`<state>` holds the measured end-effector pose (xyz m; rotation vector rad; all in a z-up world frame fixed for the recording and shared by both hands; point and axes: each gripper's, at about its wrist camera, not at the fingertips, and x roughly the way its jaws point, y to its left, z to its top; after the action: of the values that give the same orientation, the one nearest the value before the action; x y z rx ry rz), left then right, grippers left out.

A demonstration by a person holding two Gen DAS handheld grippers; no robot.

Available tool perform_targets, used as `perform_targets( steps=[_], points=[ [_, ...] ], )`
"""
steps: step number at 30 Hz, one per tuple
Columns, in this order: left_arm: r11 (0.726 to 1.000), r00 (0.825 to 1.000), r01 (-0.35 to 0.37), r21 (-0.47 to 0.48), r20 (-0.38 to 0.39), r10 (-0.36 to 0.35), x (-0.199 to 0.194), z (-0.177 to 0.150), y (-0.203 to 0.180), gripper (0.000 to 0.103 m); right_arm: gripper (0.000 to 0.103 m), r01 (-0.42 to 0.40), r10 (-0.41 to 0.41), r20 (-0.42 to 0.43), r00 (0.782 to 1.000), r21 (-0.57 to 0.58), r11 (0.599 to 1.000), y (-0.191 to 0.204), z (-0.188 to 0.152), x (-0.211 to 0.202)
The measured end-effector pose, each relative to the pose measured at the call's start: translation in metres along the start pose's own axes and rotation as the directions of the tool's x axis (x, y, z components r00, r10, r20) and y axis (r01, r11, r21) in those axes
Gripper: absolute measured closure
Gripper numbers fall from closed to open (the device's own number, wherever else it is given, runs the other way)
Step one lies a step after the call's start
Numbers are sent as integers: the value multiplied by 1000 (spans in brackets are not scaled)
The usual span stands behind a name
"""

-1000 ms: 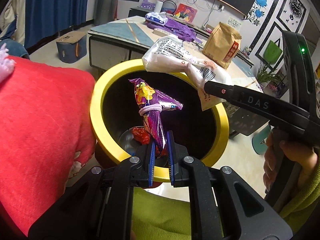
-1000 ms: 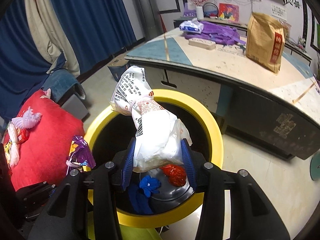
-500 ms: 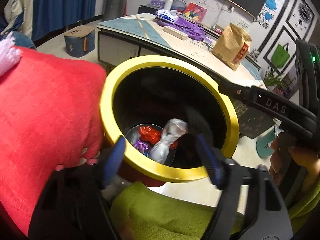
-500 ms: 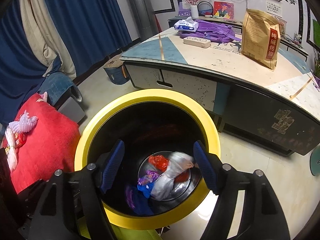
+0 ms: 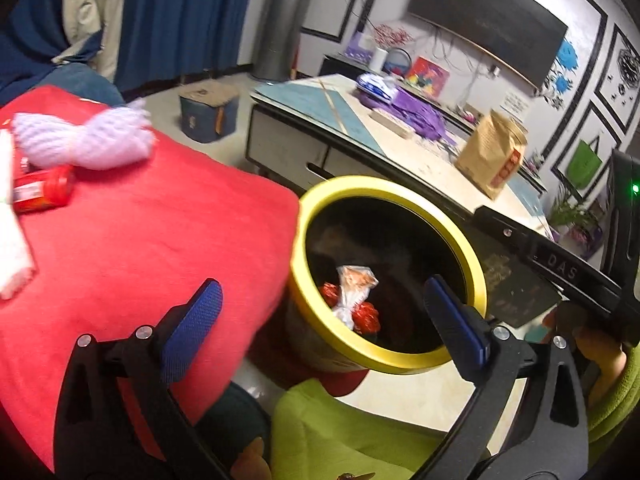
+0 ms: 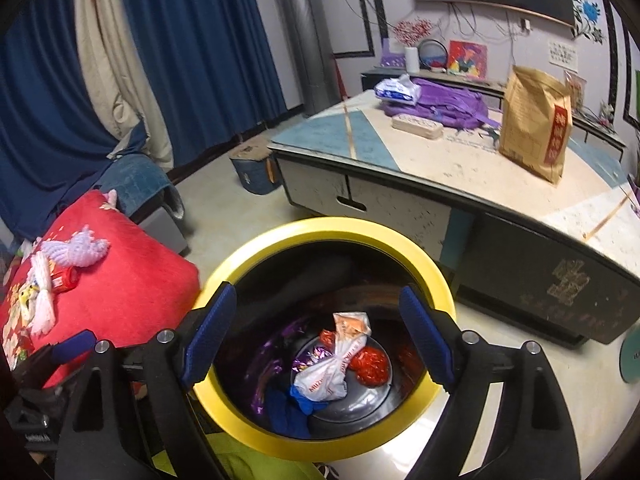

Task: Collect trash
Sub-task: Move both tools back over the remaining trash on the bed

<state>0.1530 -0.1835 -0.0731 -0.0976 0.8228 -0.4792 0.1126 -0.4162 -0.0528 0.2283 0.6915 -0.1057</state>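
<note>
Both wrappers have gone from the jaws since a second ago and now lie at the bottom of the yellow-rimmed bin (image 6: 436,276). The left gripper (image 5: 326,320) has swung toward the red cushion (image 5: 140,248), so the bin sits further to the right in its view. Its jaws are opening, spread wide, with nothing between the blue pads and nothing touching them. The right gripper (image 6: 318,332) hangs over the bin mouth, its jaws also opening, wide apart and empty. The white printed bag (image 6: 330,368) lies in the bin with its long axis running from the lower left up to a twisted, orange-printed end pointing toward the far rim. The purple wrapper (image 6: 306,360) is tucked against its left side, mostly covered. Red crumpled wrappers (image 6: 372,366) lie just right of the bag, blue cloth (image 6: 286,408) below it.
</note>
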Motion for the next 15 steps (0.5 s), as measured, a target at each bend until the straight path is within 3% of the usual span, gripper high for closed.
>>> perform_targets(
  steps=[15],
  points=[
    [995, 986, -94, -37, 137, 98, -61, 2, 28, 10, 20, -149, 166, 92, 982, -168, 974, 69, 3, -46]
  ],
)
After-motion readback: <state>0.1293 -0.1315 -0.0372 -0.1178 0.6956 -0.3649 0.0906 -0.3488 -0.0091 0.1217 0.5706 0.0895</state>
